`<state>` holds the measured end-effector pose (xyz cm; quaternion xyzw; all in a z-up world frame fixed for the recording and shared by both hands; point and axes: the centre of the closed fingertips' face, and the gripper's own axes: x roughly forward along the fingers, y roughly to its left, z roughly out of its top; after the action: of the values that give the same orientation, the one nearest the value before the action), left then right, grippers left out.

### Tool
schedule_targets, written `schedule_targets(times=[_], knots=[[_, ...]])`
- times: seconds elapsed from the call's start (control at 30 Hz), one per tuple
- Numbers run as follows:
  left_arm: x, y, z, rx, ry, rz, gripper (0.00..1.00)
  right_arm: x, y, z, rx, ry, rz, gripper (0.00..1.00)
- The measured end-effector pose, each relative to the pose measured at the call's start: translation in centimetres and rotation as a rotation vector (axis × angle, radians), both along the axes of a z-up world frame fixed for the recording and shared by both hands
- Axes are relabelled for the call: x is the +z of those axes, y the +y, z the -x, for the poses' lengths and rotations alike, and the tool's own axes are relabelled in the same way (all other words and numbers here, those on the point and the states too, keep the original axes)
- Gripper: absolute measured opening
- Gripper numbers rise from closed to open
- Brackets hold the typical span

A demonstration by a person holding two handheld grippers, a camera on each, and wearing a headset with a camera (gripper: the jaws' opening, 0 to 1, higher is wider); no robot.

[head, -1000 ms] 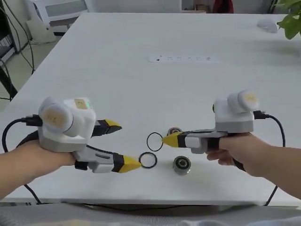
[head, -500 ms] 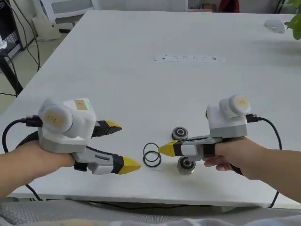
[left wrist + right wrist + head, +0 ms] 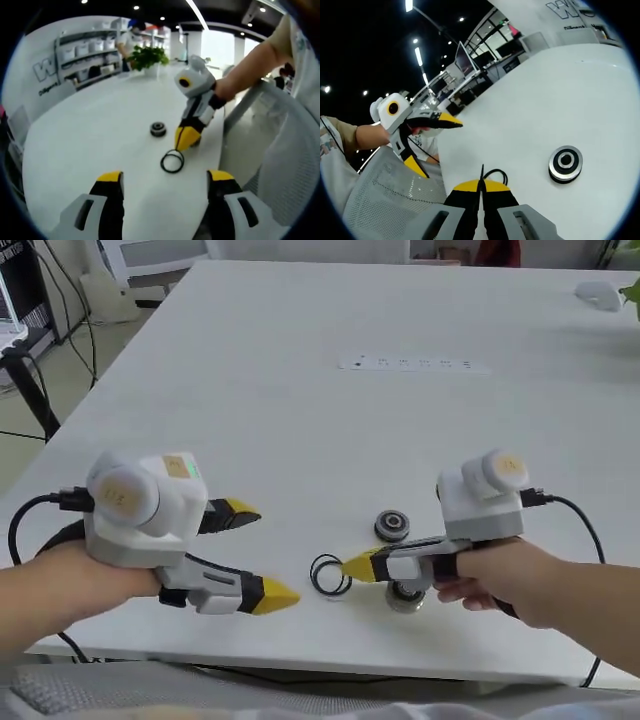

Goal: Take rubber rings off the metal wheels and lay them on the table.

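Pointing across the person's front toward the left, the right gripper [image 3: 360,565] has its jaws pressed together. In the right gripper view a thin black line juts from between its tips, so it looks clamped on the near edge of a rubber ring [image 3: 336,578]. That ring lies flat on the table [image 3: 300,420], overlapping a second ring [image 3: 322,571], directly off the right tip and between the two grippers. The left gripper [image 3: 258,552] hangs well apart with jaws spread wide and empty, so the right one is far nearer. One metal wheel [image 3: 392,525] stands just beyond the right gripper, and another wheel [image 3: 405,597] is partly tucked beneath it. Letting go here would likely leave the ring laid down
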<state>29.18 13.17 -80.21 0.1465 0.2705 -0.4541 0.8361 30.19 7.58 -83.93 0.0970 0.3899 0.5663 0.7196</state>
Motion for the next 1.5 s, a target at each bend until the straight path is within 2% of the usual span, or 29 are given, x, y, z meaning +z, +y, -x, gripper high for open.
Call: schedule_targets(times=[0.37,0.63,0.87,1.1,1.23,1.5], knots=[[-0.3,0.0,0.0,-0.003,0.012,-0.006,0.68,-0.9,-0.4,-0.6,-0.034,0.015,0.031,0.00],[-0.5,-0.1,-0.1,-0.006,0.022,-0.011,0.68,-1.2,-0.6,-1.0,-0.042,0.005,0.044,0.02],[-0.7,-0.1,-0.1,-0.006,0.029,-0.016,0.68,-1.1,-0.7,-0.7,-0.051,-0.004,0.053,0.06],[-0.5,-0.3,-0.6,-0.008,0.029,-0.017,0.68,0.0,-1.3,-1.5,-0.076,-0.027,0.019,0.11],[-0.3,-0.6,-1.4,-0.011,0.019,-0.011,0.68,0.9,-1.9,-2.2,-0.084,-0.052,0.002,0.13],[0.3,-1.5,-2.2,-0.015,0.011,-0.002,0.67,2.5,-3.5,-3.2,-0.114,-0.114,-0.028,0.15]])
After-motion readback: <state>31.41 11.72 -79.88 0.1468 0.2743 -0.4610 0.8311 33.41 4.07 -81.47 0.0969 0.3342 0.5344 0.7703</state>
